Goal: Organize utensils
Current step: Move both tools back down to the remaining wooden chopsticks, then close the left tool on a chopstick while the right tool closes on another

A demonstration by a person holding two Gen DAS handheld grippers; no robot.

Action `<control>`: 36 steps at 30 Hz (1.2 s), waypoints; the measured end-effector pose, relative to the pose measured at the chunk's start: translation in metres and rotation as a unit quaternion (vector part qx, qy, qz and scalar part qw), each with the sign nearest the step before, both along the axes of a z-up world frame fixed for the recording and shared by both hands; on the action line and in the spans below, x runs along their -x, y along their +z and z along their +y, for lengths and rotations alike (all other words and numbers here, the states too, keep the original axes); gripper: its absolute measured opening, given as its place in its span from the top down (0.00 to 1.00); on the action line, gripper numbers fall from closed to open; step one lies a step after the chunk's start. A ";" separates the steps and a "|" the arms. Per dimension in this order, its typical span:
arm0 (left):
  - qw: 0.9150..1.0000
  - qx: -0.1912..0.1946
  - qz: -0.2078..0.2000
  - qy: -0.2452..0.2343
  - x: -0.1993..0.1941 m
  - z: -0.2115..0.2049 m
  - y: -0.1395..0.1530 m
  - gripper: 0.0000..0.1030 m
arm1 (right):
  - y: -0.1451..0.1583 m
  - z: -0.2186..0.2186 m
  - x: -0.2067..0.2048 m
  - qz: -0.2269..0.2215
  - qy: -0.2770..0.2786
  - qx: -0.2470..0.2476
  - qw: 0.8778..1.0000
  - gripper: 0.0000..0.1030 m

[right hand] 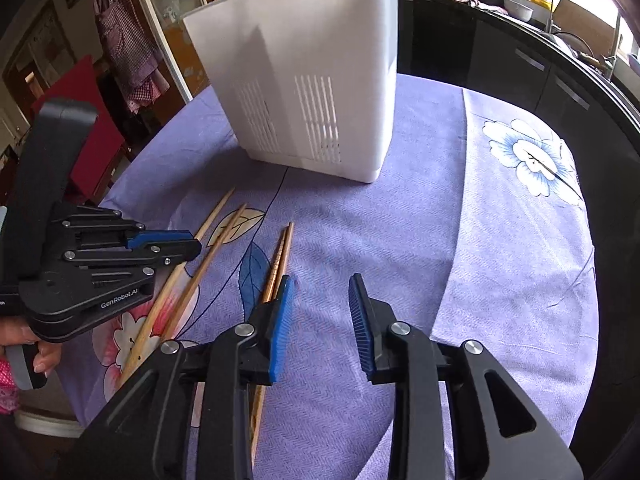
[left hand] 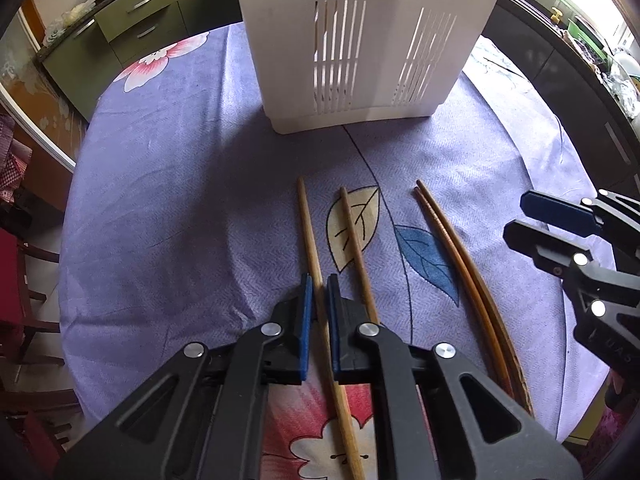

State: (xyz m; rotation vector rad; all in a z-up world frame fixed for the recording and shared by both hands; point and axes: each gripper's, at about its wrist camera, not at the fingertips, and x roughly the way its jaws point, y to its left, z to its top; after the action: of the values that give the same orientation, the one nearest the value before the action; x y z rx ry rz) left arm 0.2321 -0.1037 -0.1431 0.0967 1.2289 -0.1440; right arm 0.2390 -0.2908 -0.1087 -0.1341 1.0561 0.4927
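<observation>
A white slotted utensil holder [left hand: 360,40] stands at the far side of the table; it also shows in the right wrist view [right hand: 312,92]. Several wooden chopsticks lie in front of it. My left gripper [left hand: 319,286] has its pads around the leftmost light chopstick [left hand: 310,232], nearly closed on it; the stick still lies on the cloth. A second light chopstick [left hand: 356,248] lies just right of it. A darker pair [left hand: 452,248] lies further right. My right gripper [right hand: 322,292] is open and empty, just right of the dark pair [right hand: 280,256].
The table wears a purple floral cloth [left hand: 180,200]. Kitchen cabinets [left hand: 132,20] stand behind on the left, a dark counter [right hand: 540,60] with dishes on the right. A red chair [right hand: 88,120] stands at the table's left side.
</observation>
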 end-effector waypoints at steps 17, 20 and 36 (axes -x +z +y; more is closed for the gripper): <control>1.000 0.004 -0.006 -0.002 0.003 0.015 0.000 0.93 | -0.020 0.031 -0.015 0.011 0.015 0.026 0.999 0.72; 1.000 0.005 -0.005 -0.003 0.002 0.015 0.000 0.93 | -0.021 0.037 -0.014 0.012 0.020 0.032 0.999 0.72; 1.000 0.004 -0.003 -0.005 0.001 0.015 0.000 0.93 | -0.026 0.045 -0.019 0.025 0.004 0.069 0.997 0.72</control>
State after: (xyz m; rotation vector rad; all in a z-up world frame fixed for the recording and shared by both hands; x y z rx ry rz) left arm 0.2308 -0.0892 -0.1432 0.0969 1.2218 -0.1566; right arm 0.2579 -0.2454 -0.1351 -0.2493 1.1393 0.4309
